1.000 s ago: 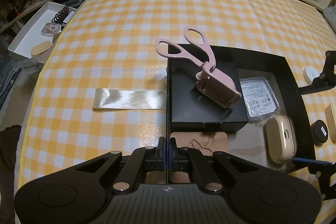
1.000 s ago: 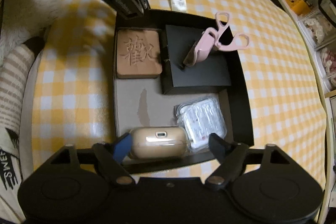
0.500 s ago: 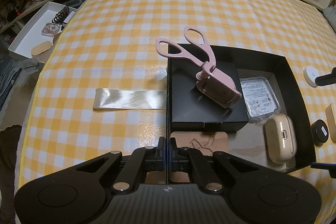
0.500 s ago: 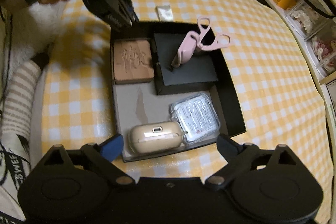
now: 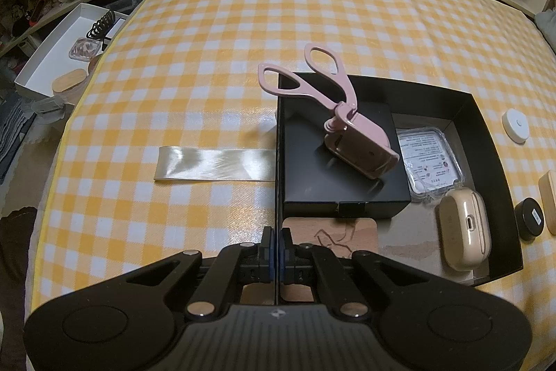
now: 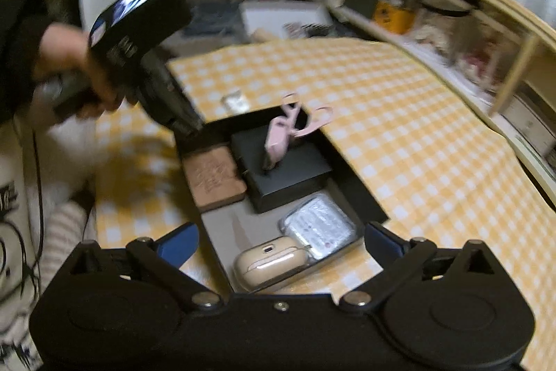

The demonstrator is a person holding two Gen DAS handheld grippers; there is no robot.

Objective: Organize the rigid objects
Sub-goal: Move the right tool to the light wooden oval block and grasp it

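A black open box (image 5: 486, 141) sits on the yellow checked cloth. Inside it are a smaller black box (image 5: 312, 176) with a pink eyelash curler (image 5: 351, 127) on top, a wooden carved coaster (image 5: 333, 232), a clear plastic packet (image 5: 427, 159) and a beige earbud case (image 5: 465, 228). My left gripper (image 5: 277, 242) is shut on the box's near left wall. My right gripper (image 6: 278, 239) is open and empty, raised above the box's end by the earbud case (image 6: 271, 263). The box (image 6: 354, 197), curler (image 6: 278, 141) and coaster (image 6: 212, 179) also show there.
A shiny ribbon strip (image 5: 212, 164) lies left of the box. A white round puck (image 5: 516, 126), a small black jar (image 5: 530, 221) and a beige block (image 5: 549, 200) lie right of it. A white tray (image 5: 59, 58) sits off the far left edge. Shelves ring the table.
My right gripper has let go near the earbud case, pulled back and lifted away from the box, tilting upward. The left gripper has stayed shut on the box wall.
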